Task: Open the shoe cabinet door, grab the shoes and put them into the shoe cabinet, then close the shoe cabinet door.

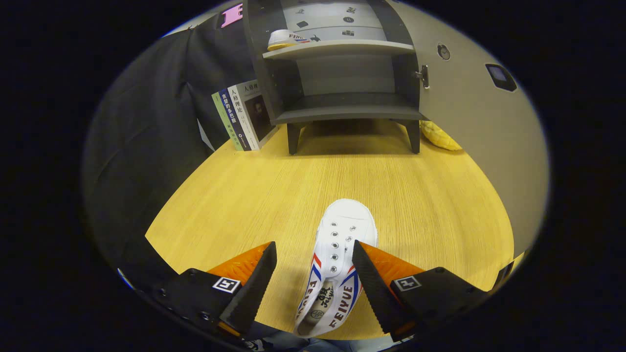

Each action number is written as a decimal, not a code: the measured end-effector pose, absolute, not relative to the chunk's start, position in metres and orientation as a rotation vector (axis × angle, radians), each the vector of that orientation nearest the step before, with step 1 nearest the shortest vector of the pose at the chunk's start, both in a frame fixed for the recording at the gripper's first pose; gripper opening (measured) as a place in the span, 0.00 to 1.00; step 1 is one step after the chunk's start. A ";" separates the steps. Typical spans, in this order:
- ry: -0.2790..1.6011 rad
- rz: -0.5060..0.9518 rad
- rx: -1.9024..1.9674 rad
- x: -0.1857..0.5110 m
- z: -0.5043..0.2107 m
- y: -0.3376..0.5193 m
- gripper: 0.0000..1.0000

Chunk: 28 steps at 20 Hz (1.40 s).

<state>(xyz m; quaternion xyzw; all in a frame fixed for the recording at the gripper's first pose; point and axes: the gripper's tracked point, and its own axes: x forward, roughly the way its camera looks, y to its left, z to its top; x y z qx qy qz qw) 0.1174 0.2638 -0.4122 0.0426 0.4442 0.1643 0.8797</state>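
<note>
Shoes are half dealt with, as we judge it: the cabinet (342, 73) beyond our tongs (313, 274) has its door (469, 112) swung open and one shoe (286, 39) on its upper shelf. The second shoe (337, 264), white canvas with a rounded rubber toe and metal eyelets, lies on the grained wooden bench (254, 195) between the tongs, which stand wide, the right finger seemingly just touching it. We still have to grip it, shelve it and close the door.
</note>
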 end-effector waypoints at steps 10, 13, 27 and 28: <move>1.062 0.349 0.081 0.106 -0.448 0.278 0.96; 1.107 0.301 0.021 0.109 -0.456 0.266 0.82; 1.133 0.353 0.039 0.104 -0.460 0.265 0.03; 1.129 0.362 0.047 0.105 -0.460 0.266 0.02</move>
